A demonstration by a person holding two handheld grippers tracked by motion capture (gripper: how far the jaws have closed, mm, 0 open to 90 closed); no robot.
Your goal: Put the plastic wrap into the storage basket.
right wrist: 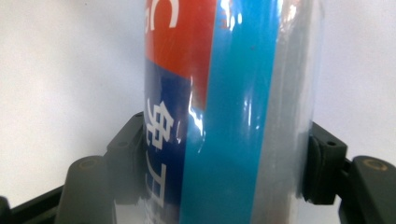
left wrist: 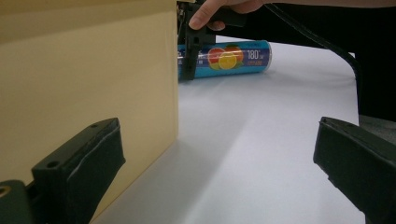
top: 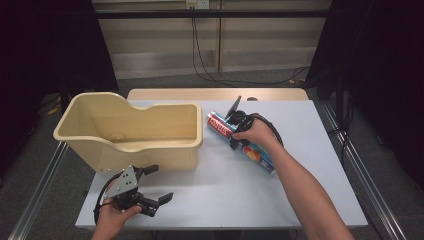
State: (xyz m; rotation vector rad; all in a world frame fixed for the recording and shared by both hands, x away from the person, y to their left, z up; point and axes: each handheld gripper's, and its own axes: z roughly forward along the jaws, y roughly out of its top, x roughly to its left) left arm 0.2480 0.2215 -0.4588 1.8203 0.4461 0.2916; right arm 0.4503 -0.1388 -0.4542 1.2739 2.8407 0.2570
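A long tube-shaped can (top: 260, 156) with a blue body, fruit pictures and a red end lies slantwise on the white table (top: 300, 190), just right of the bin. My right gripper (top: 236, 137) comes down on it from above and is shut around its middle. In the right gripper view the two black pads (right wrist: 322, 154) press on both sides of the can (right wrist: 224, 93). Near the table's front left corner, my left gripper (top: 161, 184) is held open with nothing between its fingers. The left gripper view looks between its wide-apart jaws toward the can (left wrist: 233, 58) and the right gripper (left wrist: 189, 56).
A large cream plastic bin (top: 125, 145) stands on the left half of the table, open on top, with its inside bare as far as it shows. Its side wall (left wrist: 84, 79) rises close to the left gripper's left jaw. Metal rails run along both sides of the table.
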